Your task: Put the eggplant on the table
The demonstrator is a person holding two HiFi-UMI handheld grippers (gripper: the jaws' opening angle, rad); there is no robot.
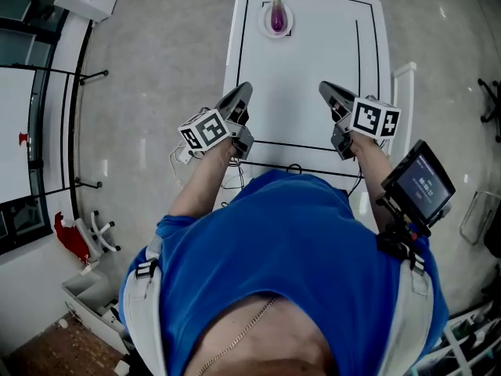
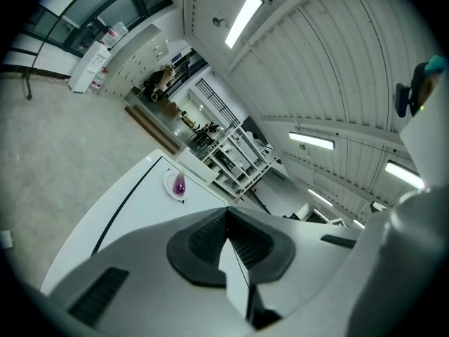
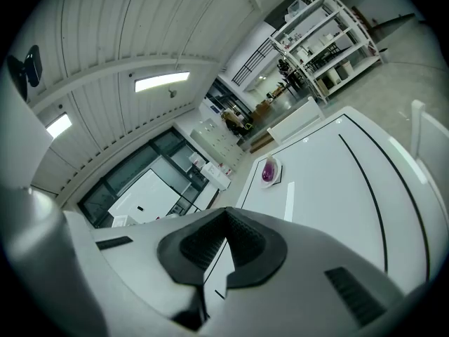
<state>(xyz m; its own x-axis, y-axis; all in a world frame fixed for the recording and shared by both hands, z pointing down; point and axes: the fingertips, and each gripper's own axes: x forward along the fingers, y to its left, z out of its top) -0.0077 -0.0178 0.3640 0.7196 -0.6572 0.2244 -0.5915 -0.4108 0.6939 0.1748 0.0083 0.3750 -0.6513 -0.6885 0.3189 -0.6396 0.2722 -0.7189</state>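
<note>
Two grippers are hovering over the near end of a white, smooth, rectangular worktop (image 1: 313, 61), each carried on a bare forearm of a person in a blue shirt (image 1: 290, 241).

Left gripper (image 1: 243, 91): pale grey moulded shell, tapering to a point, with a cube of black-and-white square markers (image 1: 205, 129) at its rear. In the left gripper view its jaws are pressing together at the tips, nothing between them. The dark ribbed pads (image 2: 207, 241) are meeting at the top, with a thin wedge of worktop showing through lower down.

Right gripper (image 1: 325, 88): same shape and finish, marker cube (image 1: 376, 117) behind it. In the right gripper view its jaws are likewise touching at the tips and holding nothing; its ribbed pads (image 3: 203, 244) are forming a dark rounded hollow.

Eggplant (image 1: 277, 16): small, glossy purple, teardrop-shaped, paler at the narrow end. It is lying on a round white plate (image 1: 268, 28) at the far end of the worktop, well apart from both grippers.

Thin black line (image 1: 243, 61) is running round the worktop just inside its rounded edge.

Floor (image 1: 156, 77) is showing grey, speckled and polished, with light glinting off it. Small dark screen (image 1: 423, 180) is sitting on a mount by the person's right shoulder.
</note>
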